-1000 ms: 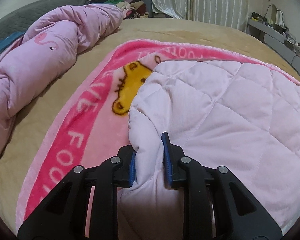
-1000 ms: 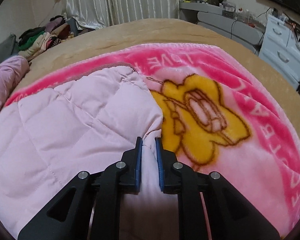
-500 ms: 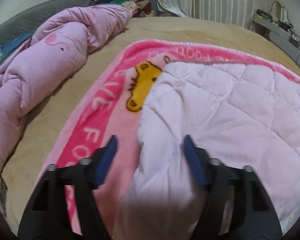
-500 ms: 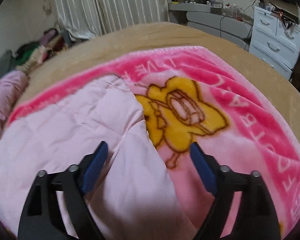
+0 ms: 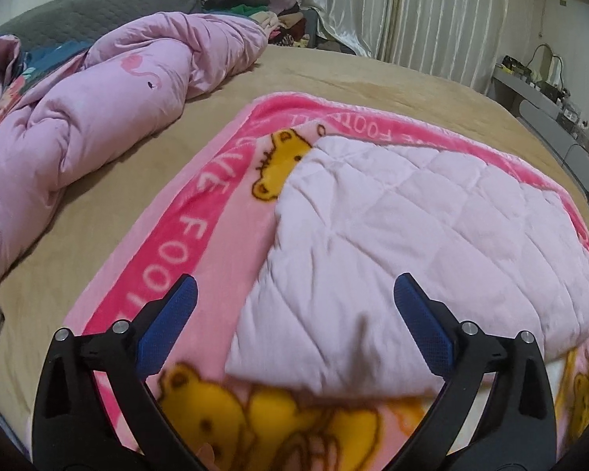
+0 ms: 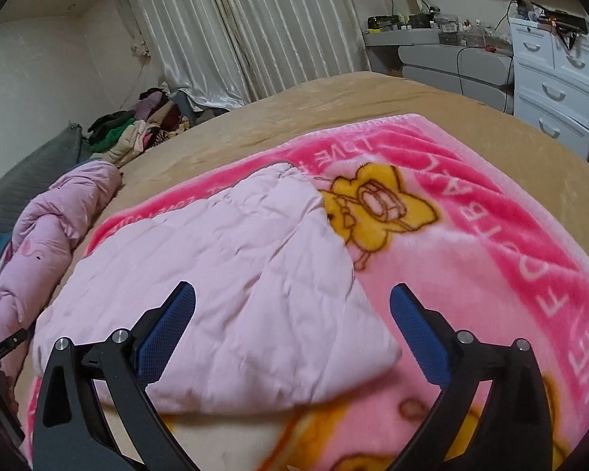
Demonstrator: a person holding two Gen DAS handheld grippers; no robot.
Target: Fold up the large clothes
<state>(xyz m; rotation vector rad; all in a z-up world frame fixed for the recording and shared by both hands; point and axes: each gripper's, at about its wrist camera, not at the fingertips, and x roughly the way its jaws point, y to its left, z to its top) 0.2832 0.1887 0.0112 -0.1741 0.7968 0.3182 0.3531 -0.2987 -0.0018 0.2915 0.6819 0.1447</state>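
Both sets of fingers gape wide, left gripper and right gripper holding nothing; the pale pink quilted garment lies on the pink cartoon blanket, at twelve o'clock.

A pale pink diamond-quilted garment is lying on a hot-pink blanket showing yellow cartoon bears and white lettering; the bed is wearing tan, the crumpled duvet lilac with flamingos.
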